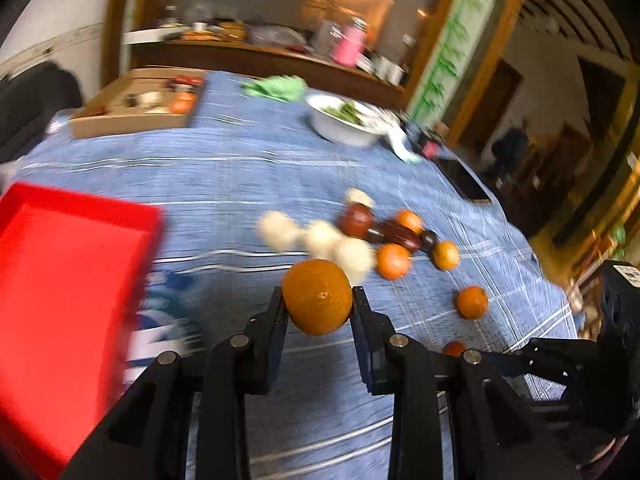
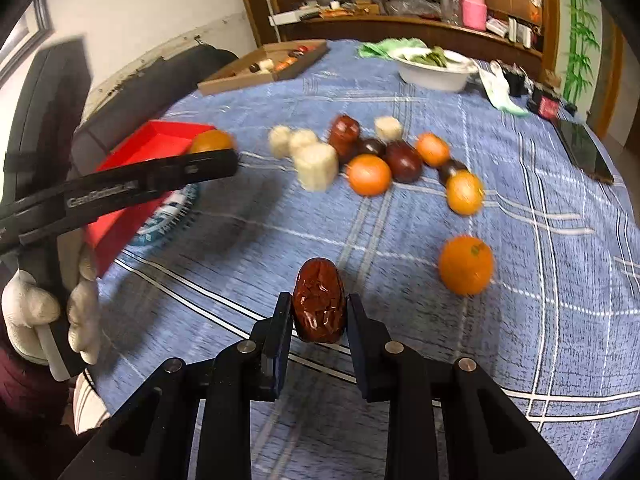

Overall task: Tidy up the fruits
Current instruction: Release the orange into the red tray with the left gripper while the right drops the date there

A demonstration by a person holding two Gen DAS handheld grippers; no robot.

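From the left wrist camera, the left tongs (image 1: pixel 318 300) are closed around an orange (image 1: pixel 317 297), one finger pressing each side, so the fruit is carried clear above the blue checked cloth of the counter (image 1: pixel 240 168). A red tray (image 1: pixel 60 280) sits close on the left with its rim toward the tongs; it is probably the destination, which would explain why the orange is held up rather than set down. Ahead, the unsorted fruit lies in a loose cluster: pale whitish pieces (image 1: pixel 320 240), dark red fruits (image 1: pixel 356 220) and several small oranges (image 1: pixel 394 261), with one orange (image 1: pixel 472 302) lying apart on the right. The view is blurred, so finer detail is unclear.

From the right wrist camera, the right tongs (image 2: pixel 318 308) are closed on a wrinkled red date (image 2: pixel 319 306), gripped across its narrow sides with its long axis upright, which looks like a stable hold for a small oblong fruit. It is above the cloth, well short of the tray (image 2: pixel 160 140). On the left, a gloved hand (image 2: pixel 52 312) holds the other tool, whose orange (image 2: pixel 211 142) appears just in front of the tray's near edge. A lone orange (image 2: pixel 466 265) rests on the cloth to the right of the date; the main cluster lies beyond, and a white bowl (image 2: pixel 434 74) and cardboard box (image 2: pixel 264 68) stand at the far side.
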